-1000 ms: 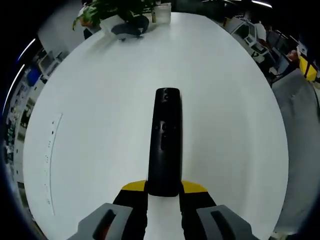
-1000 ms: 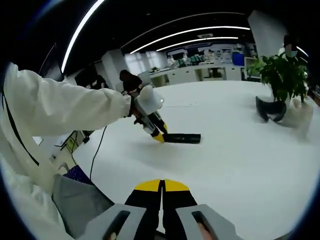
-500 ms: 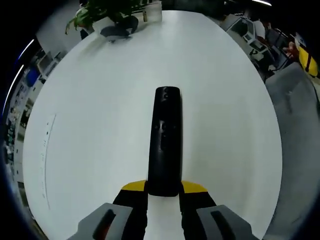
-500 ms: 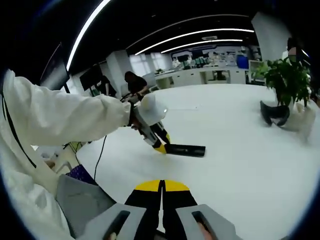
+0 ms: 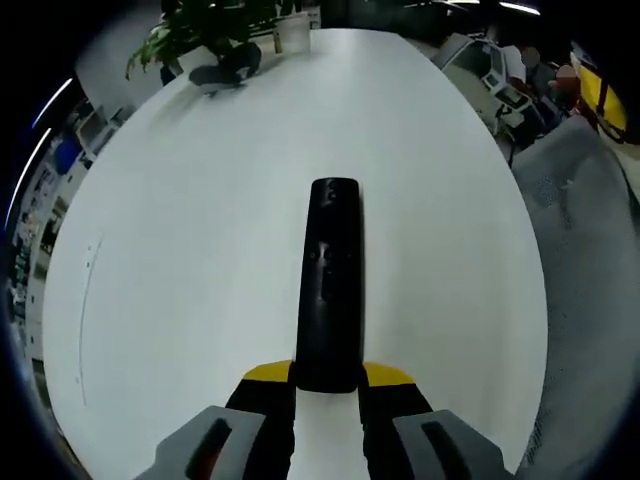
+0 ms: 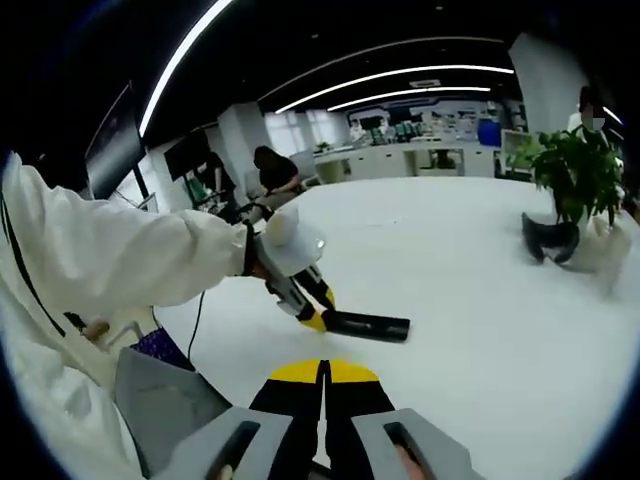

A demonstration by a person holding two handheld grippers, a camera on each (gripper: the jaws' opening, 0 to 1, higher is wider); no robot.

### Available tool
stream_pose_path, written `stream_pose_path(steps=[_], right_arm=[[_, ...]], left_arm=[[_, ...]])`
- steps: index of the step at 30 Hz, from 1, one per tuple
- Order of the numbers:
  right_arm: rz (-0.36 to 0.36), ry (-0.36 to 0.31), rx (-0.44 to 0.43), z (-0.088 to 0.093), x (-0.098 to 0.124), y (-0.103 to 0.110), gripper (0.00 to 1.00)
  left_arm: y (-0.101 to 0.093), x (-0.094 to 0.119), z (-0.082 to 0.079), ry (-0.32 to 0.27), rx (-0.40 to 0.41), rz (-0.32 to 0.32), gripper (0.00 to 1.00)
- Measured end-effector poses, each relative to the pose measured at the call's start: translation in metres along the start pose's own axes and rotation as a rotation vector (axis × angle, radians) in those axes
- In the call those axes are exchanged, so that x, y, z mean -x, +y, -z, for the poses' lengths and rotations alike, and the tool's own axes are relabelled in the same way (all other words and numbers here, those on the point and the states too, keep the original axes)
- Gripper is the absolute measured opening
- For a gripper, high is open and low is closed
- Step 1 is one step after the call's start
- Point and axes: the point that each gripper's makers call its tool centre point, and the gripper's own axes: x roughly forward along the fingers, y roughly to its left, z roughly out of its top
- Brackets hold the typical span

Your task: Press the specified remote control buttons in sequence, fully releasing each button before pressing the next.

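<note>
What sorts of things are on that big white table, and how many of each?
Remote control: 1, black, its near end between the left gripper's jaws
Potted plant: 1
Dark curved object beside the plant: 1, cannot tell what it is
Total: 3

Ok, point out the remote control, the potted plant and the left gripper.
remote control point(image 5: 329, 290): left gripper view, middle of its black body.
potted plant point(image 6: 572, 172): right gripper view, its green leaves.
left gripper point(image 6: 318, 321): right gripper view, yellow tips at the remote's end.
</note>
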Motion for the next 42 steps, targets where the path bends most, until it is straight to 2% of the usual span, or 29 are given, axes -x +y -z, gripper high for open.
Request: stream_pose_path(steps=[11,15,20,30,42], right_arm=[[0.018,0.038,-0.031,0.000,-0.004,-0.015,0.00],[0.011,0.066,-0.056,0.003,-0.008,-0.021,0.00],[0.002,0.098,-0.042,0.008,-0.014,-0.025,0.00],[-0.004,0.172,-0.019,0.022,-0.024,-0.028,0.00],[-0.005,0.317,0.023,0.050,-0.048,-0.036,0.00]], left_arm=[[-0.029,0.001,0.001,0.036,-0.037,0.012,0.22],[-0.036,0.002,0.002,0.033,-0.036,0.010,0.22],[-0.050,0.002,0.002,0.019,-0.043,0.014,0.22],[-0.073,0.003,0.003,0.021,-0.059,0.020,0.22],[-0.092,0.003,0.005,0.072,-0.063,0.022,0.22]])
